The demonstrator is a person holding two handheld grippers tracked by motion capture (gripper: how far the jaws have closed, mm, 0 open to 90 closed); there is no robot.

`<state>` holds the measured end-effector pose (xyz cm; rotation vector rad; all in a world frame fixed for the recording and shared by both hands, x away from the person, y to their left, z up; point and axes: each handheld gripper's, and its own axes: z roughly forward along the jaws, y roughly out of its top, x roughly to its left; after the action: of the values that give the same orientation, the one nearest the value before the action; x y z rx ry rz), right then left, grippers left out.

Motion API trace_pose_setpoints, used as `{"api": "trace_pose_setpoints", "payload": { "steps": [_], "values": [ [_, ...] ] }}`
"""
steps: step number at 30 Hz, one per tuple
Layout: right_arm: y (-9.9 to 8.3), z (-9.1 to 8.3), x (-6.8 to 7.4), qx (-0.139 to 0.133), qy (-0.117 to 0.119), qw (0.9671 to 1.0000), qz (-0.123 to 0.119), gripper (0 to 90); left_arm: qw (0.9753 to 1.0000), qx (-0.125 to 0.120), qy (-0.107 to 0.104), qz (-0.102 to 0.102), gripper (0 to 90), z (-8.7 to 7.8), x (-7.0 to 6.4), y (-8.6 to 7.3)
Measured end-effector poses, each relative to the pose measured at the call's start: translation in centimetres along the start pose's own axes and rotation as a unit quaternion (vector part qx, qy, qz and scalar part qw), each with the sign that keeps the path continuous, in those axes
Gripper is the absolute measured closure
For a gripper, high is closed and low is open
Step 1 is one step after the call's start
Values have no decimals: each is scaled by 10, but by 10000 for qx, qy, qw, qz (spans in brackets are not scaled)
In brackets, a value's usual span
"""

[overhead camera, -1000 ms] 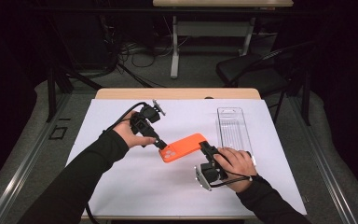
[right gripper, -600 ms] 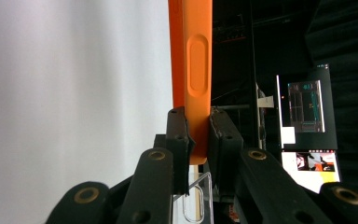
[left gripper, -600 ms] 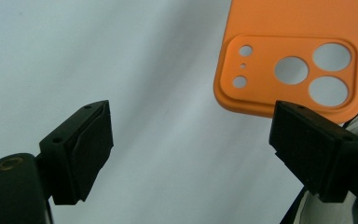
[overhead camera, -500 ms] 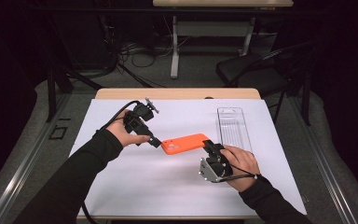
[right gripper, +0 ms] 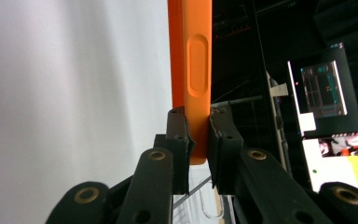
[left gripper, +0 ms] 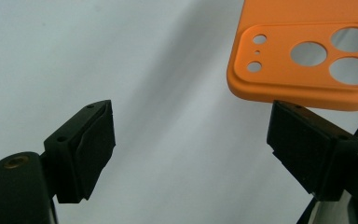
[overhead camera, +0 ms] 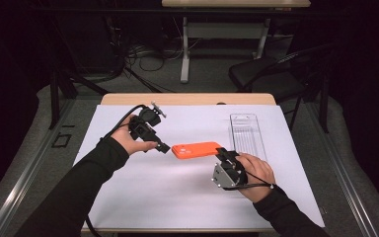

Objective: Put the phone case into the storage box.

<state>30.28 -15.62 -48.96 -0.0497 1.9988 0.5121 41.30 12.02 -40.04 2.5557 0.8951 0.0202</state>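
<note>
An orange phone case (overhead camera: 195,149) hangs flat just above the white table sheet (overhead camera: 177,197) at mid-table. My right gripper (overhead camera: 223,155) is shut on its right end; in the right gripper view the case's edge (right gripper: 192,70) with a button bump rises from between the two pads (right gripper: 179,135). My left gripper (overhead camera: 162,147) stands open just left of the case, apart from it. In the left gripper view the camera-hole end of the case (left gripper: 307,51) floats above the right jaw, with the jaws spread wide over bare sheet.
A clear plastic tray (overhead camera: 246,134) lies to the right of the case, behind my right hand. The wooden table edge (overhead camera: 187,99) runs along the back. A dark chair (overhead camera: 271,74) and desk legs stand on the floor beyond.
The case has swung from tilted to level and lengthwise across the table in my right gripper. My left gripper has let go of it and drawn back slightly to the left.
</note>
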Motion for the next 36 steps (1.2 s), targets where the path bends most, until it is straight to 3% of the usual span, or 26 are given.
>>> {"api": "trace_pose_setpoints", "payload": {
  "steps": [3,4,5,9,10,12,17,20,22,24,25,26,28,30,31,32,34,36],
  "values": [
    [-4,1,-2,-38,24,9993,365,805,9998,-186,50,-43,157,-2,2,-1],
    [-4,1,-2,-38,24,9993,365,805,9996,-256,103,-51,157,-2,3,-2],
    [-5,0,-3,10,50,9985,546,805,9990,-412,135,-116,161,-2,4,-3],
    [-5,2,-5,-80,86,9979,639,805,9976,-631,241,-173,170,-3,6,-5],
    [-5,1,-5,-23,98,9970,767,805,9971,-690,286,-144,172,-3,7,-5],
    [-4,2,-7,-32,110,9967,809,805,9956,-861,320,-196,177,-4,9,-6],
    [-4,4,-12,-96,157,9908,1343,805,9905,-1275,443,-247,216,-5,10,-9],
    [-5,4,-14,-81,182,9887,1485,805,9870,-1507,480,-282,220,-3,11,-11],
    [-5,4,-15,-88,207,9877,1546,805,9862,-1554,499,-283,221,-3,11,-12],
    [-6,5,-18,-135,259,9842,1747,805,9850,-1628,487,-297,225,-2,12,-12],
    [-6,5,-18,-135,259,9842,1747,805,9840,-1678,504,-332,225,-2,12,-13],
    [-7,6,-19,-179,277,9806,1934,806,9830,-1724,513,-364,225,-1,12,-13],
    [-7,7,-20,-194,304,9787,2020,806,9809,-1835,514,-396,225,-1,12,-13],
    [-8,7,-22,-230,335,9739,2234,806,9784,-1959,517,-407,234,-1,11,-13],
    [-9,8,-24,-267,357,9694,2414,806,9770,-2019,543,-410,241,0,10,-13],
    [-9,8,-24,-267,357,9694,2414,806,9760,-2065,541,-421,241,1,9,-13],
    [-11,8,-25,-301,376,9647,2588,805,9748,-2125,532,-422,241,2,8,-13],
    [-13,8,-27,-315,374,9593,2782,805,9715,-2276,485,-462,276,5,6,-15]
  ]
}}
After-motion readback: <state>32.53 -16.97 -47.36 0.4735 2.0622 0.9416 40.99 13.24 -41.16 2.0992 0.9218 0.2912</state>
